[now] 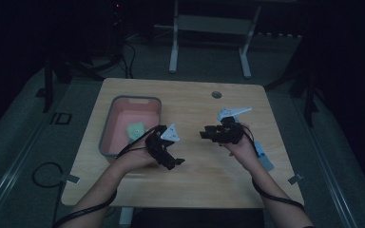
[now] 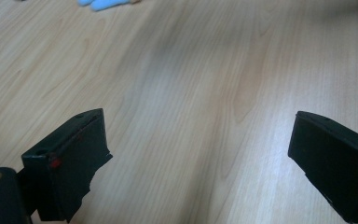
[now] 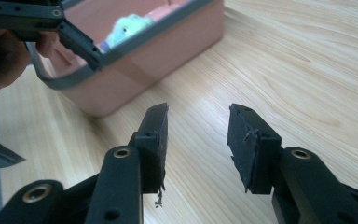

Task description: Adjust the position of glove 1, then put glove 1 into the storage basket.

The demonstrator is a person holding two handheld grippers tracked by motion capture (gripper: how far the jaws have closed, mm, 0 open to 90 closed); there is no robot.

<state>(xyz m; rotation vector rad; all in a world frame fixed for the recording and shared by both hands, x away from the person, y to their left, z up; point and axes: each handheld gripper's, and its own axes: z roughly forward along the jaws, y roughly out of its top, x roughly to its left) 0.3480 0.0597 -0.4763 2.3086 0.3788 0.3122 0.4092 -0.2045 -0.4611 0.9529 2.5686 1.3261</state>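
One soft pale-green toy (image 1: 135, 130) lying in the pink bin (image 1: 105, 137), which sits on the left half of the wooden table (image 1: 195, 175); seen again through the right gripper view as a pale lump (image 3: 127, 25) behind the grey rim. Just beside that bin, near its right wall, the left gripper (image 1: 170, 154), jaws spread wide and holding nothing, bare wood between them. Across a gap at mid-table, the right gripper (image 1: 209, 134), jaws partly apart, likewise empty, aimed toward the bin. Behind the right hand, near the table's right edge, a light-blue object (image 1: 264, 156), unheld.

Likely trouble: clipping the bin's rim or nudging the bin sideways with the left gripper, given so little room there; possibly knocking the two grippers together if both close on the middle; possibly sweeping the blue object off the right edge with a forearm or trailing cable. Plenty of open wood in front and at centre; less at the left and right margins.
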